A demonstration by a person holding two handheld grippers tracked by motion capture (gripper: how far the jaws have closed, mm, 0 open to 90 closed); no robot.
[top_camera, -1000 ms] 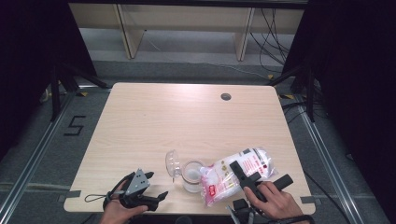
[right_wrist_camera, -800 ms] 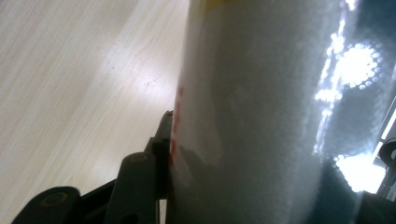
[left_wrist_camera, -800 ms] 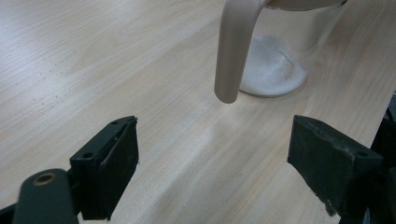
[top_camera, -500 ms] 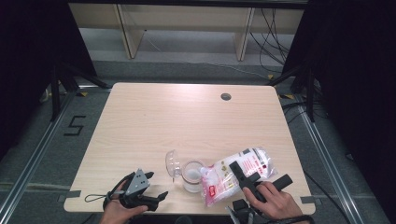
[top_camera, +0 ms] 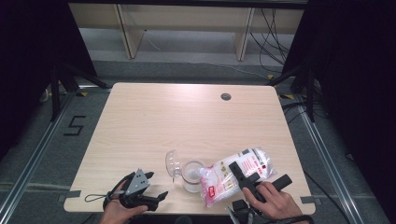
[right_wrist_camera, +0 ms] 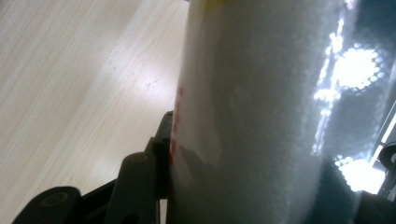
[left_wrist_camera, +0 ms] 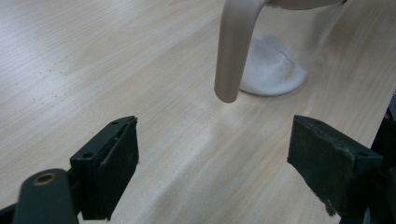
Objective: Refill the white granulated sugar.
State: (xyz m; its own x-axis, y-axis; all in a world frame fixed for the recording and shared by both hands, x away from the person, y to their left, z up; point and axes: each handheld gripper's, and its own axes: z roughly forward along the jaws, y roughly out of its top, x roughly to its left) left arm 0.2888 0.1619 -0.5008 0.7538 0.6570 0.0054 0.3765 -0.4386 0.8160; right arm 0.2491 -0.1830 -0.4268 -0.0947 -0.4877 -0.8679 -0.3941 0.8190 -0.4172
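Observation:
A clear jug point(top_camera: 192, 175) with a hinged lid point(top_camera: 172, 164) flipped open stands near the table's front edge, with white powder in its bottom. In the left gripper view its handle point(left_wrist_camera: 233, 46) and the powder point(left_wrist_camera: 273, 72) lie just ahead. A clear plastic bag point(top_camera: 236, 176) of white powder with red print lies tilted to the right of the jug, one end by its rim. My right gripper point(top_camera: 260, 171) is shut on the bag point(right_wrist_camera: 261, 116). My left gripper point(top_camera: 158, 185) rests on the table left of the jug, jaws wide open point(left_wrist_camera: 212, 154) with nothing between them.
The light wooden table point(top_camera: 187, 121) has a round cable hole point(top_camera: 226, 96) at the back right. Its front edge runs just below both hands. Shelving legs and cables stand on the floor beyond the far edge.

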